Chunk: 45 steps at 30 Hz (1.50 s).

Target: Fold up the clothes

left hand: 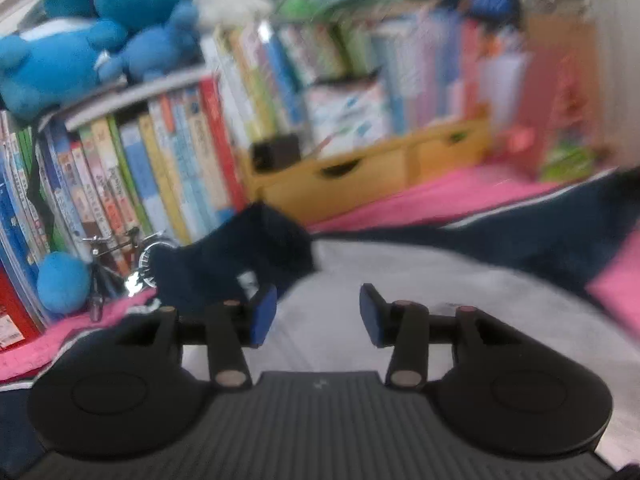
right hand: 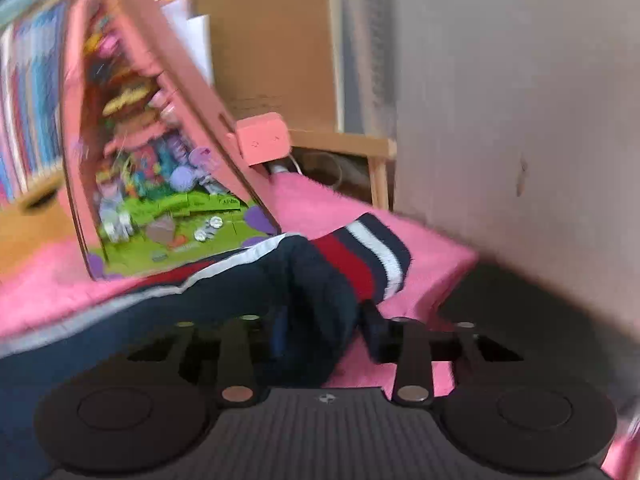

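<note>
books (left hand: 168,168); blue plush toys (left hand: 80,40); wooden drawers (left hand: 360,168); pink blanket (right hand: 420,264); cardboard box (right hand: 272,40)

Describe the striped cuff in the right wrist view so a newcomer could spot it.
Start at the pink blanket below the grey wall. The striped cuff lies on it, just ahead of the right tongs. It alone carries red, navy and white bands.

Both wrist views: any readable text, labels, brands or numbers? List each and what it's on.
None can be read for certain.
Book spines on the shelf: printed titles, too blurred to read.
Cardboard box: faint printed lines, too small and blurred.
Pink playset: dark marks on the green base, not legible.
Pink block: two small symbols, not text.
Navy garment between the right gripper fingers: stripes only, no lettering visible.
</note>
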### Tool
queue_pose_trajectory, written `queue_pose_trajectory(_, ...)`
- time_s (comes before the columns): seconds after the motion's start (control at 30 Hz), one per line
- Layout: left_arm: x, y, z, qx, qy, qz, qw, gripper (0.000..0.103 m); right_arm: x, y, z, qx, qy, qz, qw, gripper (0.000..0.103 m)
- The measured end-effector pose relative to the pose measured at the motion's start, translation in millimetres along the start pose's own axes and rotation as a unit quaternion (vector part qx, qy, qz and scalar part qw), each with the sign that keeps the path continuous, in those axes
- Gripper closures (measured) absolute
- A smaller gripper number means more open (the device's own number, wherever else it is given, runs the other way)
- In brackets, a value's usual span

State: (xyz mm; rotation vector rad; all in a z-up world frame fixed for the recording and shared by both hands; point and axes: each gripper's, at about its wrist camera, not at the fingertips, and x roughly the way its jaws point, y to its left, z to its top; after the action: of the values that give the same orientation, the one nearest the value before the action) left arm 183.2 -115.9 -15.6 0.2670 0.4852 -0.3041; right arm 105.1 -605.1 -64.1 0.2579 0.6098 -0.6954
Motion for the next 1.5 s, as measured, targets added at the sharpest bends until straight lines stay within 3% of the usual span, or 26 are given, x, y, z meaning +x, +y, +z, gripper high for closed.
queue_pose_trajectory(0.1,31,23,-10,-0.055,0.050,0.032,0.9967,0.066,7,3,4,-0.026,-0.014,-0.027,0.999,0.068)
queue_pose_trajectory(0.13,33,30,-14,-0.056,0.057,0.047,0.9957,0.066,4,5,5,-0.023,-0.024,-0.040,0.999,0.063)
queue_pose_trajectory(0.3,38,61,-34,-0.055,0.075,0.098,0.9909,0.066,-10,17,7,-0.008,-0.080,-0.104,0.991,0.058)
queue_pose_trajectory(0.37,39,69,-36,-0.064,0.079,0.098,0.9900,0.065,-43,45,0,-0.034,-0.149,-0.117,0.981,0.036)
queue_pose_trajectory(0.4,39,73,-36,-0.075,0.079,0.091,0.9899,0.065,-57,61,-3,-0.043,-0.162,-0.087,0.982,0.030)
queue_pose_trajectory(0.47,39,74,-36,-0.077,0.079,0.088,0.9899,0.065,-66,111,-13,-0.077,-0.112,0.023,0.991,0.028)
queue_pose_trajectory(0.53,39,70,-35,-0.067,0.080,0.093,0.9902,0.065,-76,160,-23,-0.110,-0.060,0.134,0.983,0.033)
queue_pose_trajectory(0.6,39,67,-35,-0.059,0.080,0.097,0.9902,0.065,-85,210,-34,-0.141,-0.007,0.242,0.960,0.047)
queue_pose_trajectory(0.63,40,66,-34,-0.057,0.080,0.099,0.9902,0.065,-90,234,-39,-0.155,0.020,0.294,0.943,0.055)
queue_pose_trajectory(0.7,39,68,-34,-0.062,0.080,0.096,0.9902,0.064,-96,282,-50,-0.183,0.069,0.384,0.902,0.063)
queue_pose_trajectory(0.77,38,70,-34,-0.067,0.081,0.095,0.9900,0.063,-80,317,-67,-0.211,0.093,0.382,0.895,0.066)
queue_pose_trajectory(0.87,39,69,-33,-0.064,0.081,0.098,0.9898,0.063,-59,342,-72,-0.260,0.043,0.338,0.903,0.068)
queue_pose_trajectory(0.9,39,68,-33,-0.058,0.081,0.101,0.9898,0.063,-51,345,-68,-0.279,0.022,0.305,0.910,0.064)
queue_pose_trajectory(0.93,39,66,-33,-0.053,0.081,0.105,0.9898,0.063,-39,342,-60,-0.282,0.006,0.243,0.928,0.056)
queue_pose_trajectory(0.97,39,64,-33,-0.047,0.081,0.108,0.9897,0.063,-31,337,-52,-0.283,-0.008,0.191,0.940,0.060)
queue_pose_trajectory(1.03,39,60,-32,-0.036,0.081,0.115,0.9894,0.063,-40,317,-43,-0.276,-0.030,0.150,0.949,0.064)
queue_pose_trajectory(1.07,39,60,-32,-0.036,0.082,0.115,0.9894,0.063,-46,306,-40,-0.268,-0.035,0.148,0.952,0.064)
queue_pose_trajectory(1.1,39,60,-32,-0.036,0.082,0.115,0.9894,0.063,-59,290,-40,-0.248,-0.022,0.198,0.948,0.064)
queue_pose_trajectory(1.17,39,63,-33,-0.043,0.082,0.111,0.9896,0.063,-82,264,-51,-0.218,0.015,0.288,0.932,0.064)
queue_pose_trajectory(1.27,39,64,-33,-0.047,0.082,0.108,0.9897,0.063,-108,243,-75,-0.212,0.044,0.351,0.911,0.064)
queue_pose_trajectory(1.33,40,62,-33,-0.042,0.082,0.111,0.9896,0.063,-114,227,-94,-0.229,0.054,0.344,0.909,0.066)
queue_pose_trajectory(1.37,40,62,-33,-0.040,0.082,0.112,0.9895,0.063,-112,215,-103,-0.236,0.050,0.325,0.914,0.068)
queue_pose_trajectory(1.5,40,62,-32,-0.041,0.082,0.112,0.9894,0.062,-110,185,-99,-0.217,0.003,0.199,0.956,0.065)
